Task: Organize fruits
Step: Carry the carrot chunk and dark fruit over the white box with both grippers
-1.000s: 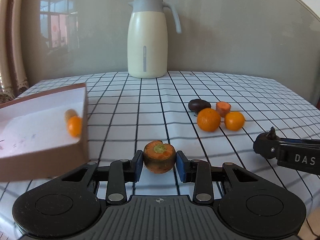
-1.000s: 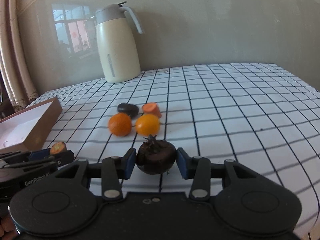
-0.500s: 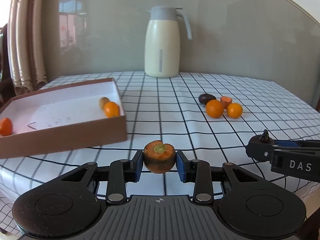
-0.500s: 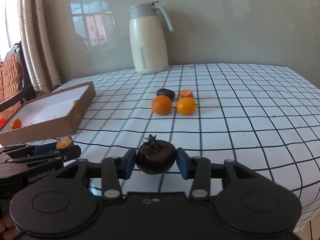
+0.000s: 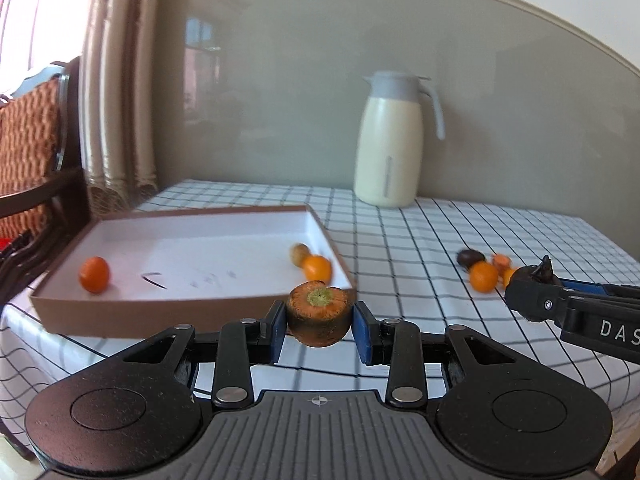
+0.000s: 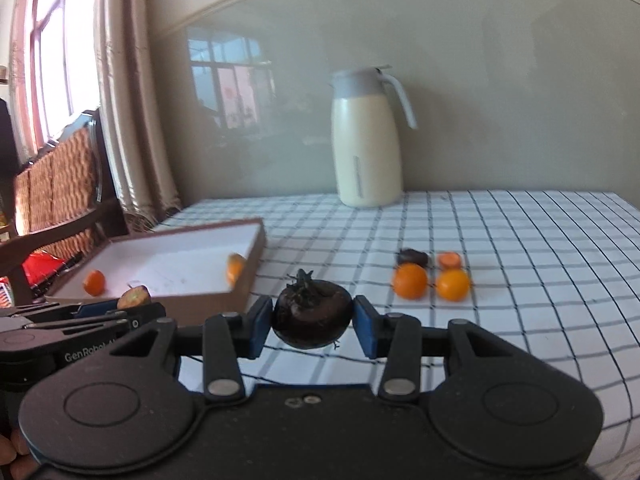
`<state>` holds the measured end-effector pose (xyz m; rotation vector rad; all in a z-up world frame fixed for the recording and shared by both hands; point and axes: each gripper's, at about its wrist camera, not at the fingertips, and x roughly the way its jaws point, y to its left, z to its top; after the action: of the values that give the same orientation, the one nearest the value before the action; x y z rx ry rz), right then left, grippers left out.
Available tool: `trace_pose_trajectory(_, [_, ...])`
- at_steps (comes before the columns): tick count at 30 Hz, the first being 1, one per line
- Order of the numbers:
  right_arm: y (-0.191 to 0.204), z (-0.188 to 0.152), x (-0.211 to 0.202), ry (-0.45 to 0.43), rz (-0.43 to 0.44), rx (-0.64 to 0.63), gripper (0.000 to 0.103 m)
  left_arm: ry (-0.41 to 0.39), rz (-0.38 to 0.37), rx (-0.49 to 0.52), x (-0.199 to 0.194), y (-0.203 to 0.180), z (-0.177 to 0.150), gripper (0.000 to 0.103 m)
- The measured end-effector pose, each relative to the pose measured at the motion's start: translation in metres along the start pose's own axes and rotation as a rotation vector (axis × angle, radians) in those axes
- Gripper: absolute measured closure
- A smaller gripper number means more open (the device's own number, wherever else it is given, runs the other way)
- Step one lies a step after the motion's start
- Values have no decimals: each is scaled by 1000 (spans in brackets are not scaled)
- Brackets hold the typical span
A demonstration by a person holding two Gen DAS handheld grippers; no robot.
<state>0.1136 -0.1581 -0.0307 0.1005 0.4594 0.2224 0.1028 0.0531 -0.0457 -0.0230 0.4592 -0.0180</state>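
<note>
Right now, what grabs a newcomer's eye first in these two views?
Each gripper clamps its own item above the checked tablecloth: the left gripper a carrot stub, the right gripper a dark fruit. On the left lies a brown tray holding oranges; a cream jug stands behind.

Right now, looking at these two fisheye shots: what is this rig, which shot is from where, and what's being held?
There is no robot here: a person carries one hand-held gripper in each hand, and each has a fisheye camera looking forward along its two fingers.

One picture is from the left hand-held gripper, which is shut on a carrot stub, cut face up. The other is from the right hand-held gripper, which is shut on a dark round fruit with a dried stem cap.

Each gripper shows at the edge of the other's picture.

On the checked tablecloth lie a shallow brown box holding a few small fruits, a loose group of four pieces, and a cream jug at the back.
</note>
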Motion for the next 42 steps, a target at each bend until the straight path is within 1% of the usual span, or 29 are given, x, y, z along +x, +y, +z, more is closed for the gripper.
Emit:
trace_pose_trajectory(11, [38,20,12,-33,79,-50,68,-52,69,-46,-11,40,19,68])
trace_pose_trajectory(23, [69,35,38,-41,130,-87,68,-76,151,-84,-4,82,36,68])
trace_pose_trajectory(31, [83,46,67,-34,141,-89,68,-70,223,-108,12,111,42,68])
trace_pose_trajectory(35, [87,49,83,-22,143,-94,68,-54,261,-121,24,126,42,68])
trace_pose_trajectory(42, [89,54,111,-8,136,-94,68,-21,307,-131,43,145,38,68])
